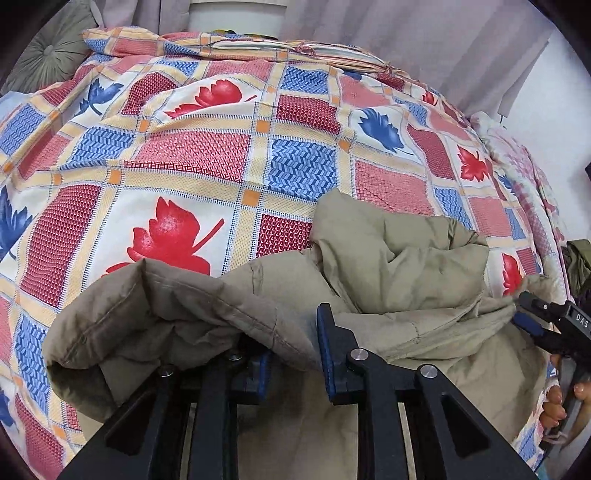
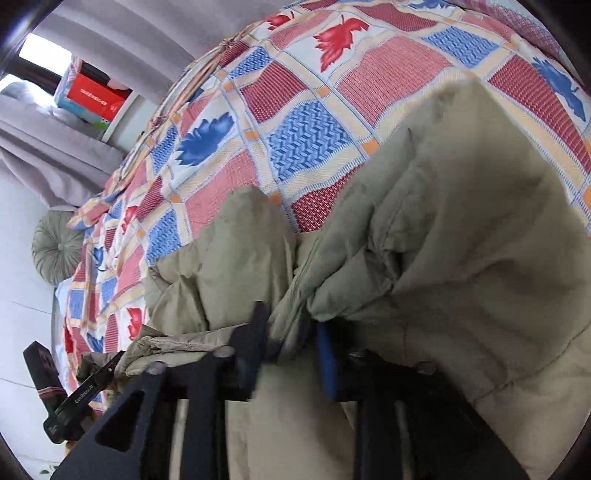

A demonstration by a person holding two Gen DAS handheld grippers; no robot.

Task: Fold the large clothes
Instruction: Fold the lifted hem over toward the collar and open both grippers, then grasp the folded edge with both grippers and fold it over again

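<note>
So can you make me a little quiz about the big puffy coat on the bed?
1. True or false: the khaki coat lies on a leaf-patterned bedspread.
2. Which leaf colours show on the bedspread? A) red and blue B) green and black C) purple only
3. Fill in: coat fabric sits between the fingers of the left gripper and the right gripper, so both seem to be ____ the coat.

Key: 1 true; 2 A; 3 holding

Bedroom: bed w/ quilt [image 1: 207, 155], curtains [image 1: 424, 33]
</note>
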